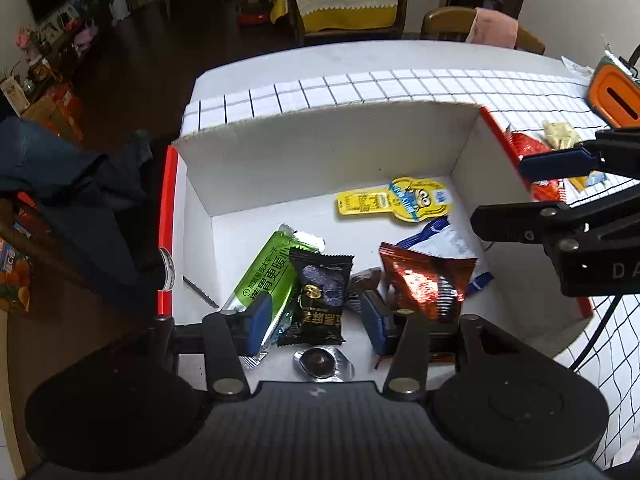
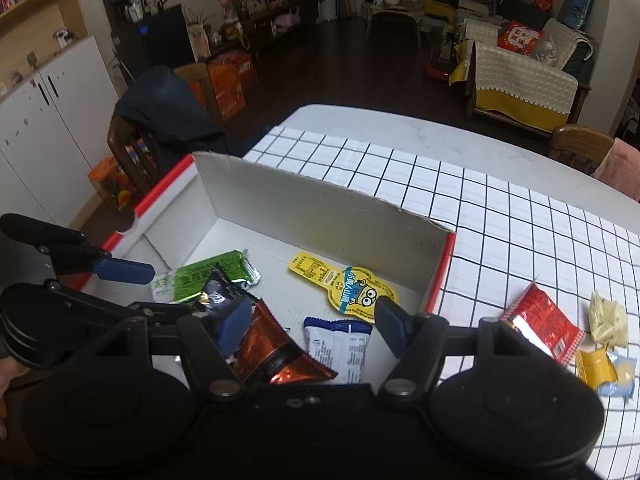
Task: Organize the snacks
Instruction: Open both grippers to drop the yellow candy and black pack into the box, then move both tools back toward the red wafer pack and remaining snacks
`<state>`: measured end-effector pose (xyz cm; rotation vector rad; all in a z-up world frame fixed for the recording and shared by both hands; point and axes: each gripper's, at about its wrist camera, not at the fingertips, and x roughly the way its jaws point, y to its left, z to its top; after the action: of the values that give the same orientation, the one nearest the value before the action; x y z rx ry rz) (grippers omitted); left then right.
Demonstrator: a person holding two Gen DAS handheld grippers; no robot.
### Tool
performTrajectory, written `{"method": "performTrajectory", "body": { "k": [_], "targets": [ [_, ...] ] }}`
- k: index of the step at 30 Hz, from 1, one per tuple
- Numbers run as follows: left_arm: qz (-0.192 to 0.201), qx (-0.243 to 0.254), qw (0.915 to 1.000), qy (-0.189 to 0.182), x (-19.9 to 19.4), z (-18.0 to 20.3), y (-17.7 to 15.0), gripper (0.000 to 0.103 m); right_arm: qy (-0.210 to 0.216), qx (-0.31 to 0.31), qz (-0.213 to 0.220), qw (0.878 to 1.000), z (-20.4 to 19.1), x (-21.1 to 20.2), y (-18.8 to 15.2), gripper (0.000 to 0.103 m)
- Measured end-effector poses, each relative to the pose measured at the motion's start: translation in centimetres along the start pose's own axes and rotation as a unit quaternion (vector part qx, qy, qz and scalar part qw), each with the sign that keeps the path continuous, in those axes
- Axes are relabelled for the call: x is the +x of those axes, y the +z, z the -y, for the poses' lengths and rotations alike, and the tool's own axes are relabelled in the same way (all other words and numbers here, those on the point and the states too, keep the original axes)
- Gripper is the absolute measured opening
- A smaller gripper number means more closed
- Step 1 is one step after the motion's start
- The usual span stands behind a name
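Checked cloth covers the surface (image 2: 500, 208) in front of you, with a dim living room behind it. On the cloth stands a white box (image 1: 320, 152) with red edges, open at the top, and most of the snacks lie on its floor. Going left to right in your left wrist view: a green packet (image 1: 272, 276), a black packet (image 1: 320, 296) overlapping it, a small round foil sweet (image 1: 322, 362) nearest the camera, a copper-red packet (image 1: 424, 284) lying over a blue-and-white packet (image 1: 436, 236), and farther back a yellow cartoon sachet (image 1: 396, 199).

Your left tongs (image 1: 318, 320) hang over the black packet with their jaws parted and nothing pinched between them. Your right tongs (image 2: 312, 328) hover above the copper-red and blue-and-white packets, jaws likewise apart and holding nothing.

Outside the box, to the right on the cloth, lie a red packet (image 2: 544, 326), a pale yellow wrapped sweet (image 2: 608, 320), an orange-yellow packet (image 2: 598, 366) and a light blue one (image 2: 624, 376).
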<state>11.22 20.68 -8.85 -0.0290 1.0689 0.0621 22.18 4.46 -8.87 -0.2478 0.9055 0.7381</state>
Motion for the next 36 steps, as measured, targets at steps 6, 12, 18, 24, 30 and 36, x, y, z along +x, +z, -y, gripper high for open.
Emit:
{"method": "performTrajectory", "body": {
  "k": [6, 12, 18, 24, 30, 36],
  "targets": [
    [0.021, 0.005, 0.9998, 0.003, -1.9, 1.3, -0.1, 0.061, 0.01, 0.018, 0.027, 0.999, 0.7, -3.1, -1.2, 0.074],
    [0.047, 0.008, 0.9989, -0.004, -3.7, 3.0, -0.1, 0.068, 0.015, 0.033, 0.049, 0.998, 1.6, -5.6, -2.6, 0.081],
    [0.067, 0.014, 0.9975, -0.016, -5.1, 5.5, 0.2, 0.074, 0.02, 0.048, 0.071, 0.996, 3.1, -8.3, -4.5, 0.088],
    [0.085, 0.026, 0.9954, -0.034, -5.9, 8.7, 0.8, 0.076, 0.011, 0.062, 0.084, 0.994, 5.6, -10.4, -6.5, 0.091],
    [0.096, 0.037, 0.9931, -0.055, -5.8, 12.6, 1.8, 0.082, -0.009, 0.08, 0.094, 0.992, 8.9, -12.4, -8.4, 0.099],
    [0.089, 0.04, 0.9926, -0.071, -4.7, 16.5, 3.1, 0.083, -0.037, 0.084, 0.091, 0.992, 12.9, -13.7, -10.3, 0.103]
  ]
}}
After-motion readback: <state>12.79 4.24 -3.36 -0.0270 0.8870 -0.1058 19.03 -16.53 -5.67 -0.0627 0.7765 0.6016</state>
